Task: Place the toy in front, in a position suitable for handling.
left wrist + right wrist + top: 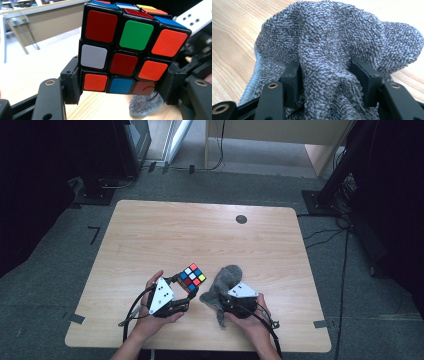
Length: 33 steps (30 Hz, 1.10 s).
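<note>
A scrambled Rubik's cube is held just above the wooden table, near its front edge. My left gripper is shut on it. In the left gripper view the two black pads press on the bottom row of the cube, one on each side. To the right lies a bunched grey terry cloth. My right gripper reaches into it from the near side. In the right gripper view a raised fold of the cloth fills the gap between the jaws, and both pads press on it.
A small dark round disc sits on the table's far right part. Bare tabletop stretches behind and to the left of the cube. Grey carpet with cables surrounds the table, and a pale wooden cabinet stands beyond it.
</note>
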Each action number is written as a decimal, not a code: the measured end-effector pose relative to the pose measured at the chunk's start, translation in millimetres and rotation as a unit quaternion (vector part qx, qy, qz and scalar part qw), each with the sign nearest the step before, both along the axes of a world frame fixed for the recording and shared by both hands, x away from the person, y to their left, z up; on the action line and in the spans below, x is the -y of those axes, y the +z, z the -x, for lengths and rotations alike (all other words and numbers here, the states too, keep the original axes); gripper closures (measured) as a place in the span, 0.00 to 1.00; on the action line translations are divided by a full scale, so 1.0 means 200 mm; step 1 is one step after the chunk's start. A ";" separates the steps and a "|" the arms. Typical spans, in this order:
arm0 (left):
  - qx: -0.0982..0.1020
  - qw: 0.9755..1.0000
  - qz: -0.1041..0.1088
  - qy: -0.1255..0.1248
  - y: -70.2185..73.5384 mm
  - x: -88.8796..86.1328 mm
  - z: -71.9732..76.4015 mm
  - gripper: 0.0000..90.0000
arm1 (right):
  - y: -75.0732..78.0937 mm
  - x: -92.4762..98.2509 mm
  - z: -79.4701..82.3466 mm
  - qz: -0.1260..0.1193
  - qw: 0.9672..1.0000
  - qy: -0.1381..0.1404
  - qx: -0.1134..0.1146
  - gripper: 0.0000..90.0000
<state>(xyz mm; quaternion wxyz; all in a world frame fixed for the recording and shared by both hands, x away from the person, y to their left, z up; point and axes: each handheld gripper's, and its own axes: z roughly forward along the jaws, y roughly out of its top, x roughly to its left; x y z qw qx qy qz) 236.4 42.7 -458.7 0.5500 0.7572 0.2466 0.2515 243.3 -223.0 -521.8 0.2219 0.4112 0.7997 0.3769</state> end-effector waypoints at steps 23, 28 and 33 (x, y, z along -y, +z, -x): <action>-0.007 0.995 -0.091 -0.041 -0.07 0.14 0.03 0.38 | 0.50 0.07 0.26 -0.147 0.969 0.043 0.194 0.89; -0.003 0.994 -0.089 -0.063 -0.04 0.19 0.07 0.37 | 0.48 -0.07 0.30 -0.115 0.970 0.100 0.189 0.88; -0.017 0.995 -0.072 -0.062 -0.04 0.16 0.05 0.38 | 0.46 0.00 0.23 -0.110 0.980 0.052 0.158 0.87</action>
